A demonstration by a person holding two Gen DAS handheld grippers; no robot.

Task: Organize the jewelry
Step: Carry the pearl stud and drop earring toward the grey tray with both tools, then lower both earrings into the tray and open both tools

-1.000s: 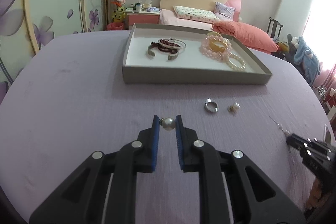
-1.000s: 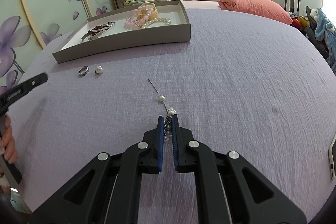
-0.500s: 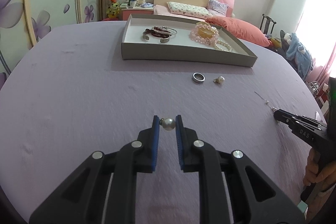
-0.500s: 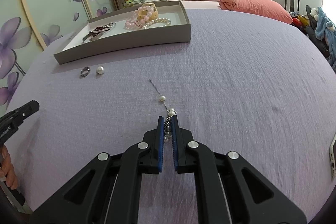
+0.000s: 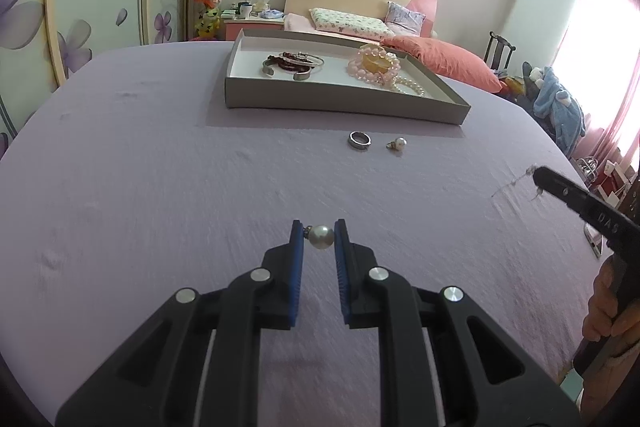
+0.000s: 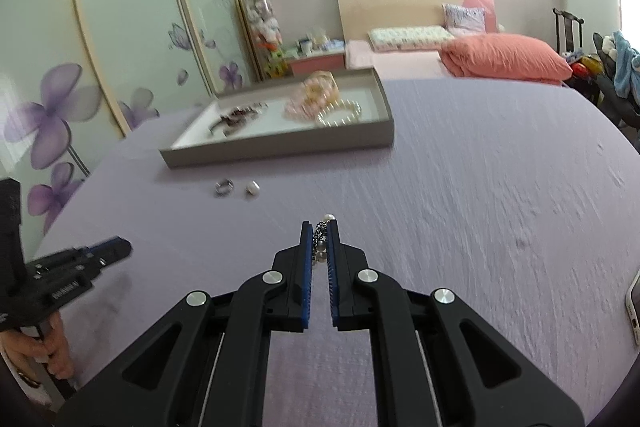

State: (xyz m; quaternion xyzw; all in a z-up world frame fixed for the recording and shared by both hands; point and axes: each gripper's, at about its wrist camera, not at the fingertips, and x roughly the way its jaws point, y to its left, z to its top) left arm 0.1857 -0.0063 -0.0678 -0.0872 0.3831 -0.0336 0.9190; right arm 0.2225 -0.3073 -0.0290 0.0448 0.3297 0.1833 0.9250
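Across the purple table (image 5: 160,163), the grey tray (image 5: 340,105) with bracelets sits well ahead of both tools, a ring (image 5: 359,140) and a loose pearl earring (image 5: 397,144) lying just before it. Left hand-held gripper (image 5: 319,237) tilts down over the cloth, its blue pads pinching a pearl earring (image 5: 321,237) between the tips. Right hand-held gripper (image 6: 320,235), angled down too, is pressed nearly together on a pearl chain (image 6: 322,231), which dangles from its tips above the table.
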